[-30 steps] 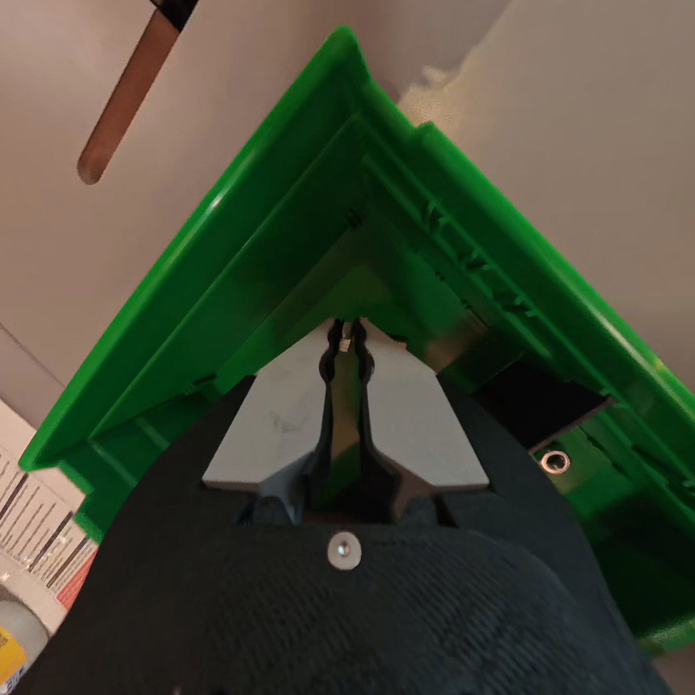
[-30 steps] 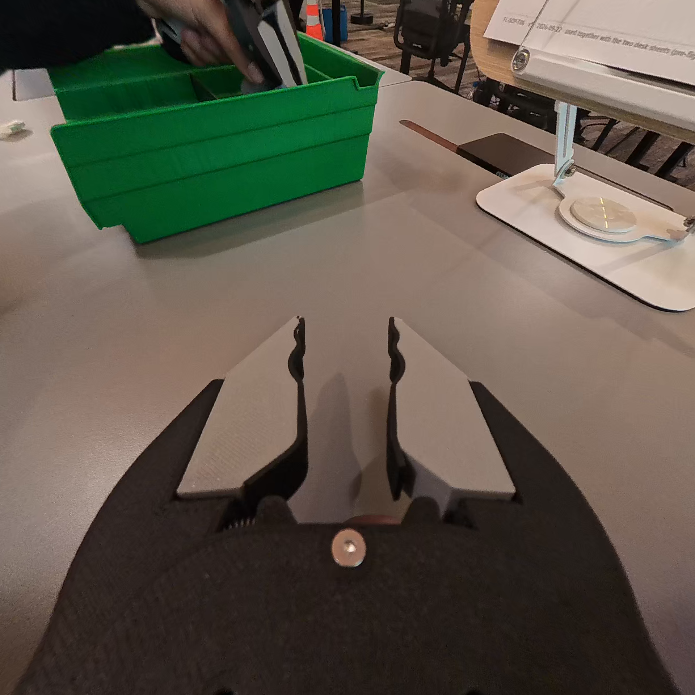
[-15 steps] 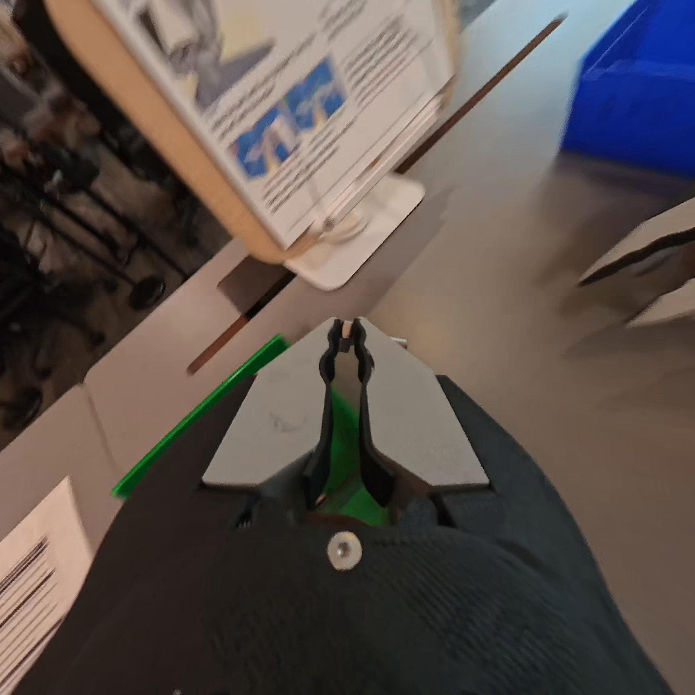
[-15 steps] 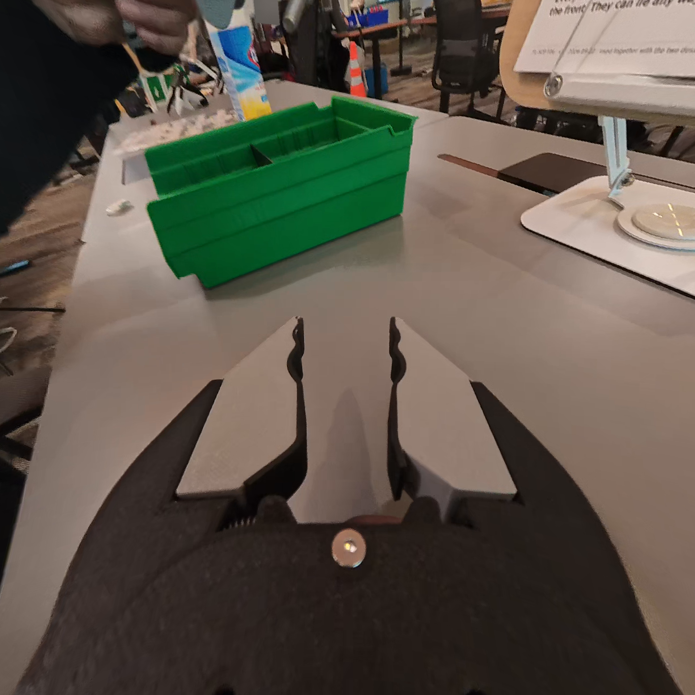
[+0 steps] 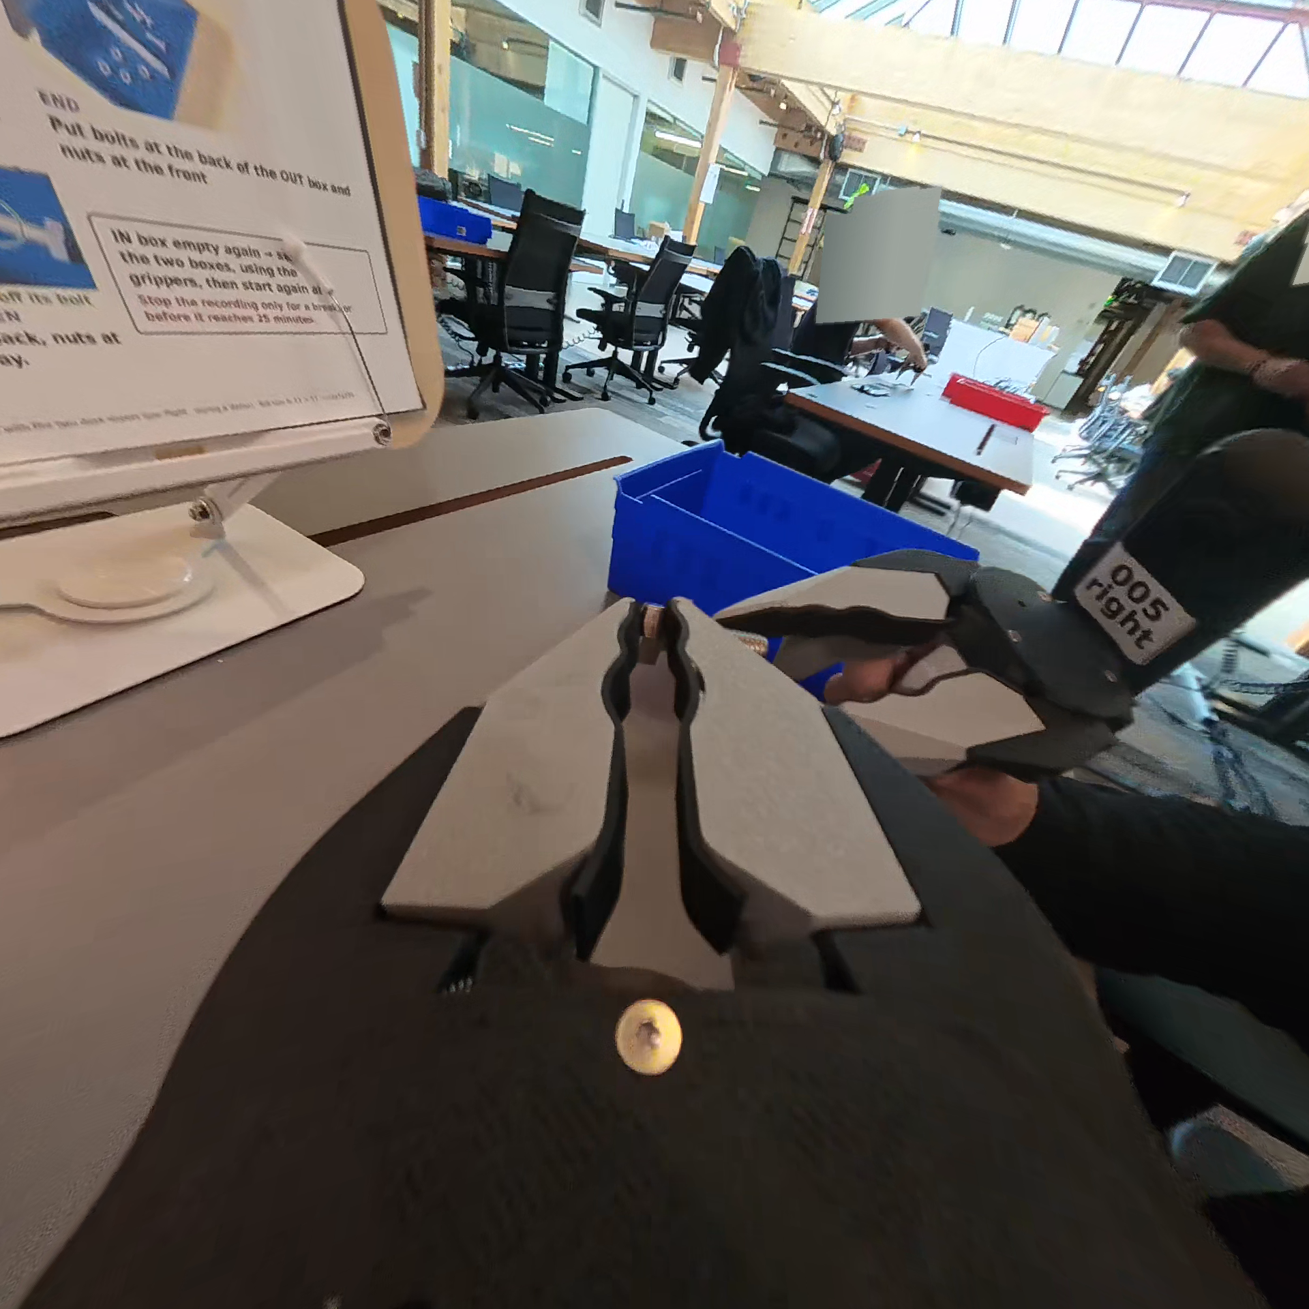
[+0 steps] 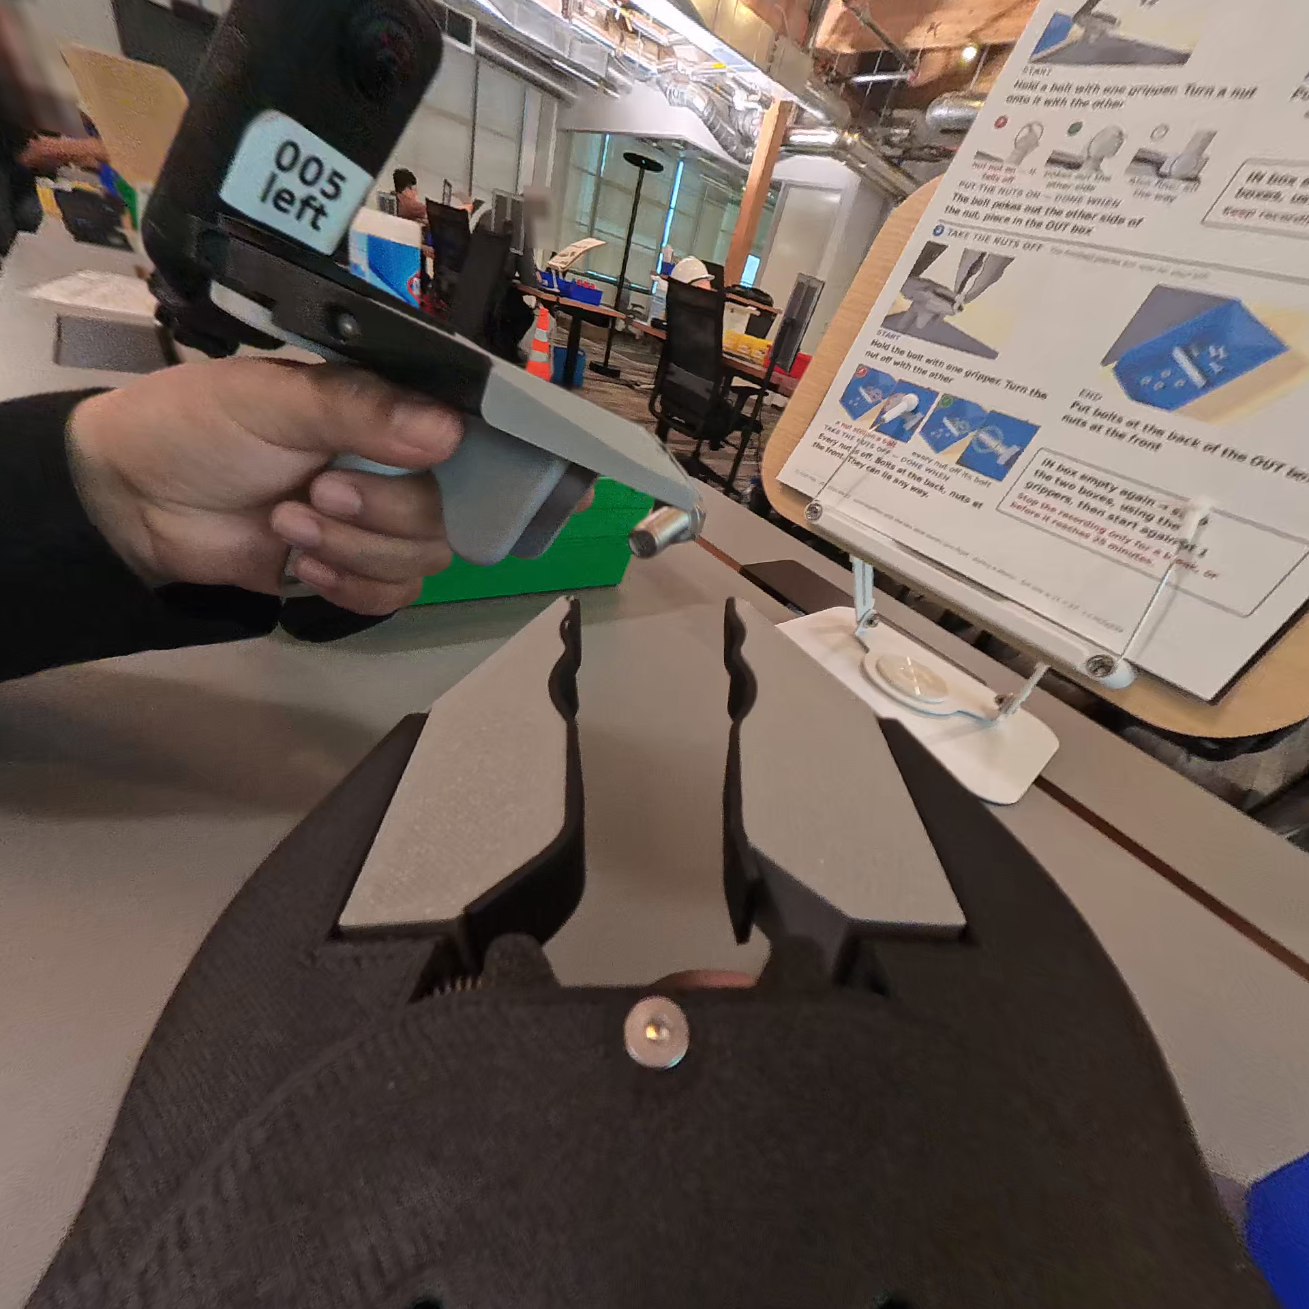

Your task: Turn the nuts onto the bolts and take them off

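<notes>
Lifted out of the green bin (image 6: pixel 567 545), the left gripper (image 5: pixel 650 623) pinches a cylindrical steel bolt (image 6: pixel 662 528), perhaps nutted; the right gripper (image 6: pixel 648 623) gapes, empty.

Bolt (image 6: pixel 662 528): silver metal, round head, lying near-horizontal at frame centre. Pinched between the left tongs' (image 5: pixel 653 627) tips, above the worktop (image 6: pixel 212 744).

Left gripper (image 5: pixel 650 627) was held above the table (image 5: pixel 212 779), a bolt (image 6: pixel 662 528) in its tips. Right gripper (image 6: pixel 648 637) sat just to its right, tips near the bolt. Bin (image 5: pixel 744 528) stood behind them; document stand (image 6: pixel 949 715) on the table behind-left; another bin (image 6: pixel 567 552) behind the left hand (image 6: pixel 234 482).
</notes>
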Available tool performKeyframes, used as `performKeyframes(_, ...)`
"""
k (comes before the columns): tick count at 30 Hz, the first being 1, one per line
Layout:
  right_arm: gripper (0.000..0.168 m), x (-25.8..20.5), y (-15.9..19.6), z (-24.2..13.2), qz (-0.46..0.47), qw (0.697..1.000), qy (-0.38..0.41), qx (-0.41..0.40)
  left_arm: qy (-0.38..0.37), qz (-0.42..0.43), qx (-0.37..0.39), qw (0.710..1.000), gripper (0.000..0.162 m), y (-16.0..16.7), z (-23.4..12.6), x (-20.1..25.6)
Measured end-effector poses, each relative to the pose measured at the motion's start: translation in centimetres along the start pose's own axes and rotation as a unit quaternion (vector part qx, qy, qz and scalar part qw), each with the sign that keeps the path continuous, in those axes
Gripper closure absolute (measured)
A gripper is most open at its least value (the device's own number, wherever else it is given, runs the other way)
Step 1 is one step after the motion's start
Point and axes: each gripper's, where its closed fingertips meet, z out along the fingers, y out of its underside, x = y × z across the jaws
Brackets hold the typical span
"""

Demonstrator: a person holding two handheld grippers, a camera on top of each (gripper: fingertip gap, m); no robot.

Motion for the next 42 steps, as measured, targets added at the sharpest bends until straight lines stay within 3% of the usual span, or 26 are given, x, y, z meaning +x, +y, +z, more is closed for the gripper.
performKeyframes(8, 0.140, 0.1, 0.3, 0.3, -0.061, 0.998, 0.032, -0.009, 0.026, -0.033, -0.005, 0.999, 0.158, 1.9, 0.9, 0.0)
performKeyframes(10, 0.159, 0.0, 0.6, 0.5, -0.071, 0.997, 0.032, -0.021, 0.031, -0.047, -0.007, 0.998, 0.158, 2.4, 1.1, -0.2)
performKeyframes(17, 0.160, -0.2, 1.6, 0.8, -0.071, 0.996, 0.022, -0.054, 0.032, -0.070, -0.012, 0.997, 0.158, 3.5, 1.1, -0.8)
performKeyframes(22, 0.162, 0.5, 5.3, 1.1, -0.011, 0.988, -0.016, -0.153, -0.014, -0.051, -0.061, 0.997, 0.154, 5.7, 1.1, -3.3)
performKeyframes(29, 0.162, 0.1, 11.4, 0.3, 0.083, 0.946, -0.079, -0.303, -0.033, -0.029, -0.127, 0.991, 0.154, 8.4, 1.5, -4.6)
performKeyframes(35, 0.162, -0.5, 12.7, -0.1, 0.099, 0.931, -0.098, -0.336, -0.040, 0.028, -0.247, 0.968, 0.156, 13.6, 2.3, -4.2)
performKeyframes(42, 0.161, -0.9, 13.6, 0.2, 0.093, 0.927, -0.095, -0.350, -0.025, 0.051, -0.284, 0.957, 0.150, 15.6, 2.7, -3.1)
